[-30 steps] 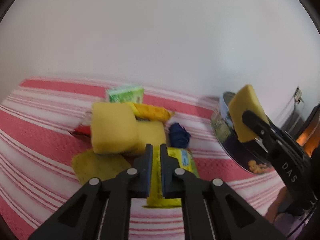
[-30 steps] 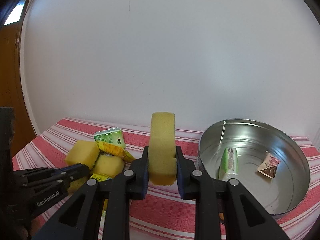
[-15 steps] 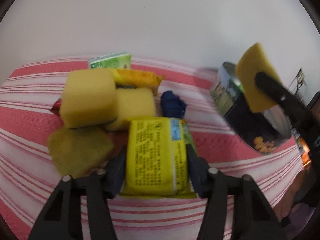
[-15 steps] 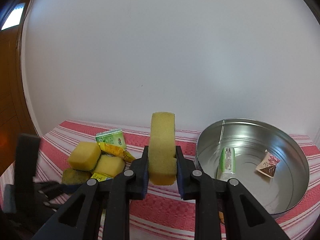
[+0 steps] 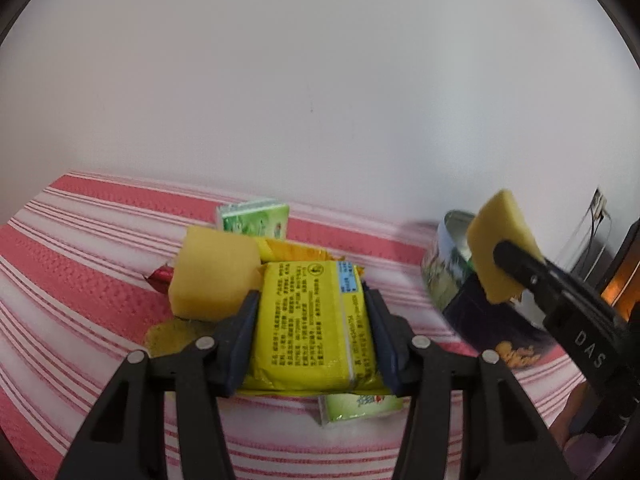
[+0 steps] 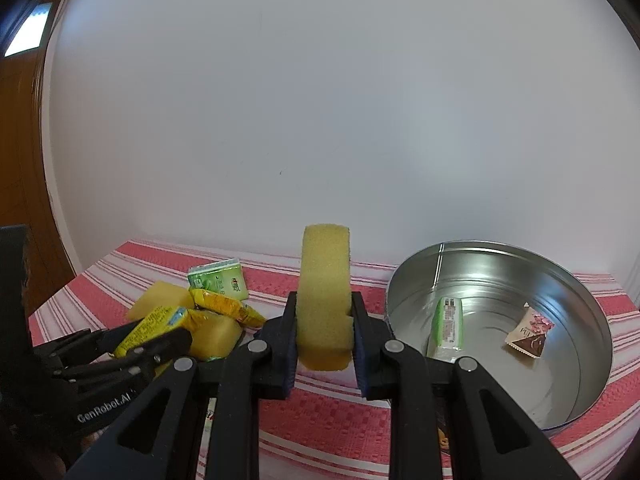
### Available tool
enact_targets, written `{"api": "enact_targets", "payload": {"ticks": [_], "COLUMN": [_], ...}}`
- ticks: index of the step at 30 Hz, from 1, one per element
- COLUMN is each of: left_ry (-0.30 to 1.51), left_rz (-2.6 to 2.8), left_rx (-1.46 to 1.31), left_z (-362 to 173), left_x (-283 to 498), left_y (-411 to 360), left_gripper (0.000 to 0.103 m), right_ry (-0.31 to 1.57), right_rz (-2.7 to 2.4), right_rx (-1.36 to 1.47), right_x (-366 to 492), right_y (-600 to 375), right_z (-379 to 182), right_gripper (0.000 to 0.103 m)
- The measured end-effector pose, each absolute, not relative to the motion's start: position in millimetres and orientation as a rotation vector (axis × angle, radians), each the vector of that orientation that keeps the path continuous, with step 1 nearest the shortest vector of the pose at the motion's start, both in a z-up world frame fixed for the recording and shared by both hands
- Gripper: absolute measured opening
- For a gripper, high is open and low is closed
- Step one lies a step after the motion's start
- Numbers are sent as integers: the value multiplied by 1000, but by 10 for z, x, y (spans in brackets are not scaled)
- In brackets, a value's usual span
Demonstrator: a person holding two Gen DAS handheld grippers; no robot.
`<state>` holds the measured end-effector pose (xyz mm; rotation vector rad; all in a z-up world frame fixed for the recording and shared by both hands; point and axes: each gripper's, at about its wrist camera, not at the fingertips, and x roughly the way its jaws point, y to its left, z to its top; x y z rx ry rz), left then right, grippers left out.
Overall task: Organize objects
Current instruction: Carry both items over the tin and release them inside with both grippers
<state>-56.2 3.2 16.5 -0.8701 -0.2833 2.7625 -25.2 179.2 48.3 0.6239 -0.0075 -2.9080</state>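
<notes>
My left gripper [image 5: 312, 336] is shut on a yellow snack packet [image 5: 316, 320] and holds it above the striped cloth, over a pale green packet [image 5: 360, 404]. My right gripper [image 6: 324, 340] is shut on a yellow sponge [image 6: 326, 300], held upright just left of a round metal tin [image 6: 500, 256]. The tin holds a green packet [image 6: 448, 320] and a small brown sachet [image 6: 528, 334]. The sponge [image 5: 500, 248] and the tin [image 5: 452, 272] also show at the right of the left wrist view. The left gripper with its packet [image 6: 156, 324] shows at the left of the right wrist view.
A pile lies on the red and white striped cloth [image 5: 80, 264]: a yellow sponge [image 5: 212, 276], a flat olive sponge [image 5: 176, 332], a green packet [image 5: 256, 222], an orange-yellow wrapper [image 5: 300, 250] and a red wrapper [image 5: 160, 280]. A white wall stands behind. A wooden door [image 6: 20, 160] is at the left.
My left gripper opened, closed around the yellow packet and lifted it off the cloth. The right gripper kept holding the sponge almost still beside the tin.
</notes>
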Motion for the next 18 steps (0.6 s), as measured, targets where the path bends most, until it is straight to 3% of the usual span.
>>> {"api": "enact_targets", "payload": {"ticks": [18], "left_ry": [-327], "left_rz": [2802], "left_rx": [-755], "left_z": [310], "left_x": [-492], "left_y": [410], "left_gripper": [52], "right_ry": [-99], "right_rz": [-2965], "right_rx": [559], "right_x": [-138], "right_y": [2386], "right_z": [629], "right_gripper": [25]}}
